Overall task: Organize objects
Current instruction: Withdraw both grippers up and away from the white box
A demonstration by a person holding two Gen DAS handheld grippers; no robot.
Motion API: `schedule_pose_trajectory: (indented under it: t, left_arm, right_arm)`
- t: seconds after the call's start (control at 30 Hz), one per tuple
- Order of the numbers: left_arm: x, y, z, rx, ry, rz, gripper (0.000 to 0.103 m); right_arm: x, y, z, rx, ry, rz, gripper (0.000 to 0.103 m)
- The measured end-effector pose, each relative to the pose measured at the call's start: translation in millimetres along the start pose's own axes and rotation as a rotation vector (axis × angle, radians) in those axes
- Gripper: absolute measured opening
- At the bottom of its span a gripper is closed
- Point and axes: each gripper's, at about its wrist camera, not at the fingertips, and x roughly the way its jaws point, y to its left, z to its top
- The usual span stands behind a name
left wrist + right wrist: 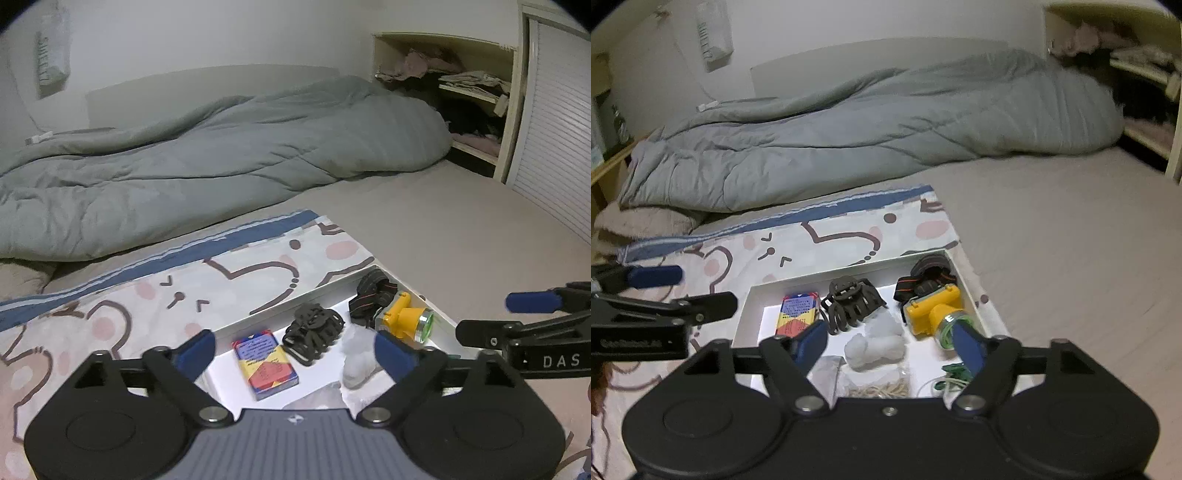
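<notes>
A shallow white tray (pixel 295 302) (pixel 849 267) lies on a cartoon-print cloth (pixel 147 295) on the bed. It holds a colourful card box (pixel 266 363) (pixel 798 314), a black hair claw (pixel 314 332) (pixel 853 302), a yellow headlamp (pixel 402 317) (pixel 934 306) with a black strap, and a white wad (pixel 875 341). A bag of rubber bands (pixel 882 387) and green wire (pixel 955 373) lie along its near side. My left gripper (pixel 293 349) (pixel 707 288) hovers open above the tray's left part. My right gripper (pixel 890 336) (pixel 484 316) hovers open above its near right part. Neither holds anything.
A crumpled grey duvet (pixel 221 147) (pixel 868 122) lies across the far side of the bed. Bare beige sheet (pixel 1052 240) stretches to the right of the tray. A cluttered wall shelf (pixel 461 96) and a louvred door (pixel 554 129) stand at the far right.
</notes>
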Motion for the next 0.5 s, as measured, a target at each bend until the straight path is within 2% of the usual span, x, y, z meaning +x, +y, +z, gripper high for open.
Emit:
schedule_pose_trajectory:
  t: [0.07,0.2,0.5]
  left_arm:
    - [-10.6,0.0,-2.8,-0.013,-0.013,0.000,0.098]
    - [-30.6,0.8,-7.6,-0.025,-0.032,0.013,0.102]
    - [-69.5,-2.1,-16.6,-0.052,-0.060,0.043,0.103]
  right_arm:
    - [-9.2,3.0,-1.3,-0.014,-0.015,-0.018,0.088]
    - [-25.7,7.2,-1.5,-0.035,-0.035,-0.029,0.096]
    - [-58.1,15.7,-9.0,-0.046,-0.067,-0.054,0.102]
